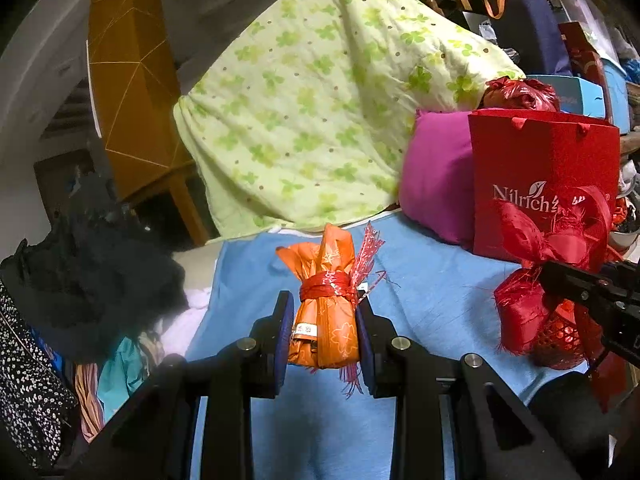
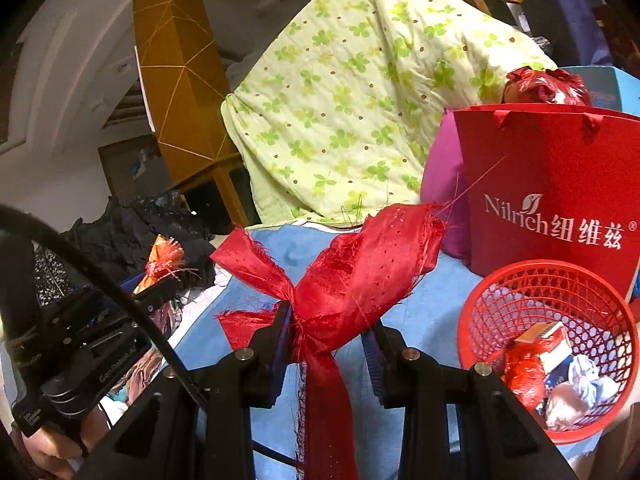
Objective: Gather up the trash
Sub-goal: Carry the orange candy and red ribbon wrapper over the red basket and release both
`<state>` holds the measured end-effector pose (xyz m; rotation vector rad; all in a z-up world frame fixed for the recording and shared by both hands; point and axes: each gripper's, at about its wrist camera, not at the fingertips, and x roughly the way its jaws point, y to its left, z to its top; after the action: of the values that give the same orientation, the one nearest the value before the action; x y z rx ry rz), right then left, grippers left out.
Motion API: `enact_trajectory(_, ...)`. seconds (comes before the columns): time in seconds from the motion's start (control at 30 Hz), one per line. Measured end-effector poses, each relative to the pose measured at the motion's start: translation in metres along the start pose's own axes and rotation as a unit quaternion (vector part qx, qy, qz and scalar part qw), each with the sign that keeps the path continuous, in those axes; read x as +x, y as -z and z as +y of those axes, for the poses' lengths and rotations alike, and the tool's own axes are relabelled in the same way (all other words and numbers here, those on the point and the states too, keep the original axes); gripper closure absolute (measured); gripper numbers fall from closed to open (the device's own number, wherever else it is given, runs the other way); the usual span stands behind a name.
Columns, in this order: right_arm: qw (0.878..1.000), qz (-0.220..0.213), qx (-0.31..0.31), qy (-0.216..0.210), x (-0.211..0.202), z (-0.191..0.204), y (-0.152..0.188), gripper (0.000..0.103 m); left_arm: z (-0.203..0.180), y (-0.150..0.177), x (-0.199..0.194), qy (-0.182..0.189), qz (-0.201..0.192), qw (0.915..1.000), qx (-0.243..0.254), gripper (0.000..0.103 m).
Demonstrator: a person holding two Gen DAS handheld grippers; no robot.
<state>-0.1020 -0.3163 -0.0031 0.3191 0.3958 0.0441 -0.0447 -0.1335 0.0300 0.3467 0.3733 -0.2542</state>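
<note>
In the left wrist view my left gripper (image 1: 322, 328) is shut on an orange wrapped bundle (image 1: 326, 316) tied with a red ribbon, held above the blue sheet. My right gripper (image 2: 332, 332) is shut on a frayed red cloth bundle (image 2: 352, 276) whose tail hangs down between the fingers. A red mesh basket (image 2: 480, 304) stands to its lower right with a small box, red scraps and crumpled wrappers inside. The right wrist view also catches the left gripper (image 2: 158, 286) with the orange bundle (image 2: 164, 256) at left. From the left side, the right gripper (image 1: 568, 300) and red cloth bundle (image 1: 520, 312) hang before the basket (image 1: 560, 344).
A red Nilrich paper bag (image 2: 560, 184) stands behind the basket, against a magenta pillow (image 1: 436, 176). A green clover quilt (image 1: 312, 92) is piled at the back of the blue sheet (image 1: 432, 292). Dark clothes (image 1: 92, 280) are heaped at left, with a brown cabinet (image 1: 128, 80) beyond them.
</note>
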Motion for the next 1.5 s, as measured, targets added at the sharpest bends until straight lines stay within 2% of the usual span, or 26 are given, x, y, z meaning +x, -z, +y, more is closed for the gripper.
enact_trajectory(0.7, 0.999, -0.029, 0.014, 0.015, -0.033, -0.026, -0.005, 0.067, -0.031, -0.015, -0.013, 0.017, -0.011, 0.9995, 0.026, 0.072)
enact_trajectory(1.5, 0.996, -0.057, 0.049, 0.038, -0.063, -0.071, -0.009, 0.067, -0.089, -0.033, -0.017, 0.049, -0.021, 0.9961, 0.07, 0.072)
